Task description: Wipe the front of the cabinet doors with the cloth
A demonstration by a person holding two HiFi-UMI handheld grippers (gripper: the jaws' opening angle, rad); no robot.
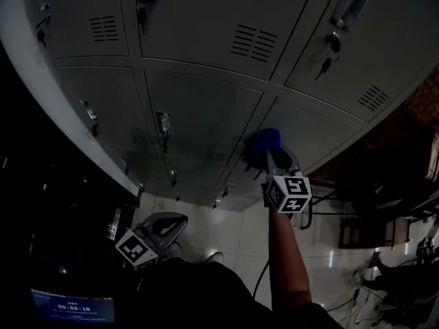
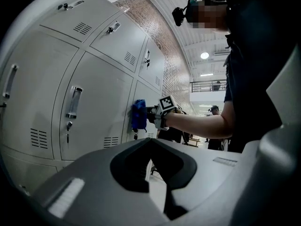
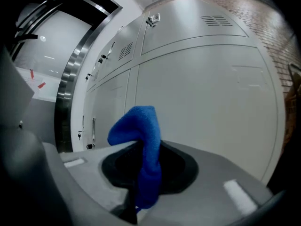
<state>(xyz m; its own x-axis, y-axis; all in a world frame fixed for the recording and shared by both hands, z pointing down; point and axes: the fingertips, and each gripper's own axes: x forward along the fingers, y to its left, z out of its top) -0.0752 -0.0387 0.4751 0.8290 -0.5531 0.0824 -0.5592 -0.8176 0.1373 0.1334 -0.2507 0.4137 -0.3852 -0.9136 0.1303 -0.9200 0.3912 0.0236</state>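
Tightly in right gripper [image 3: 139, 199]: blue cloth [image 3: 143, 135]

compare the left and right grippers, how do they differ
The right gripper is shut on the blue cloth; the left gripper is shut on nothing. The right gripper is raised to a cabinet door; the left gripper hangs low, away from the doors. Both carry a marker cube.

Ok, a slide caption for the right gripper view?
Right hand-held gripper shut on a blue cloth, facing a grey cabinet door.
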